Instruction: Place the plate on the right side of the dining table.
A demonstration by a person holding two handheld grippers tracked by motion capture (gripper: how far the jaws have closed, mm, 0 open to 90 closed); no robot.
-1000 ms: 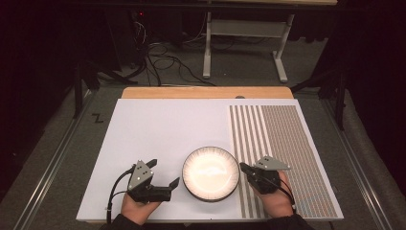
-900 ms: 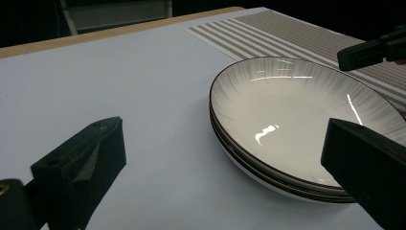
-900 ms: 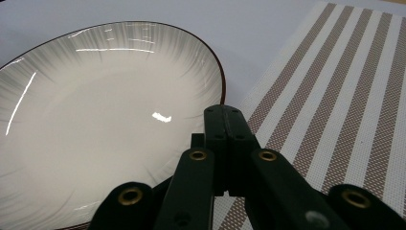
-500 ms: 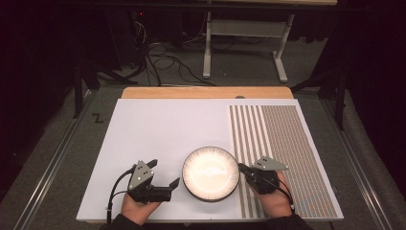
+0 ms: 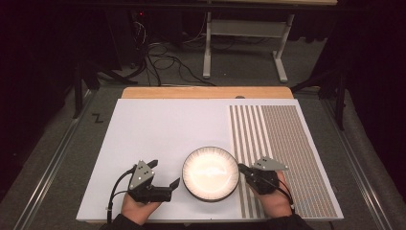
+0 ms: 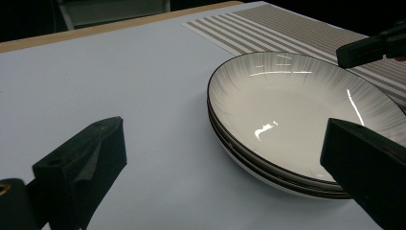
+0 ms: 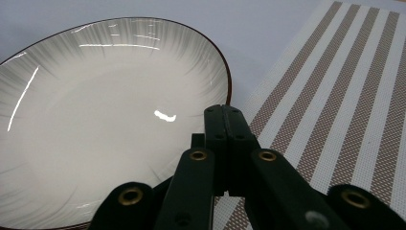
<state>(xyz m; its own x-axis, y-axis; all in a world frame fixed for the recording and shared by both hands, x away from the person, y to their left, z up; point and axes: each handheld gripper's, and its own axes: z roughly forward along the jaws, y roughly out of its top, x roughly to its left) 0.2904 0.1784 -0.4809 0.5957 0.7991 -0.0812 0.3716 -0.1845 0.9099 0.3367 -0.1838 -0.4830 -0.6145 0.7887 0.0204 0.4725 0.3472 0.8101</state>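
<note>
White plates (image 5: 210, 172) sit stacked near the bench's front edge, right between your hands. Your right gripper (image 5: 243, 168) is pressed together, tip at the stack's right rim. Your left gripper (image 5: 165, 175) gapes wide, just off the left rim, slightly farther away.

My bench (image 5: 163, 129) is covered by a white board, with a strip of bare wood (image 5: 206, 92) showing along its far edge. A placemat (image 5: 282, 143) striped brown and white lies on the board's right part; its left half has broad stripes, its right half a fine weave. Beyond the bench, black cables (image 5: 163, 62) sprawl over grey carpet beside a grey metal table frame (image 5: 244, 43). A black Z mark (image 5: 97, 118) sits on the carpet to the left.
</note>
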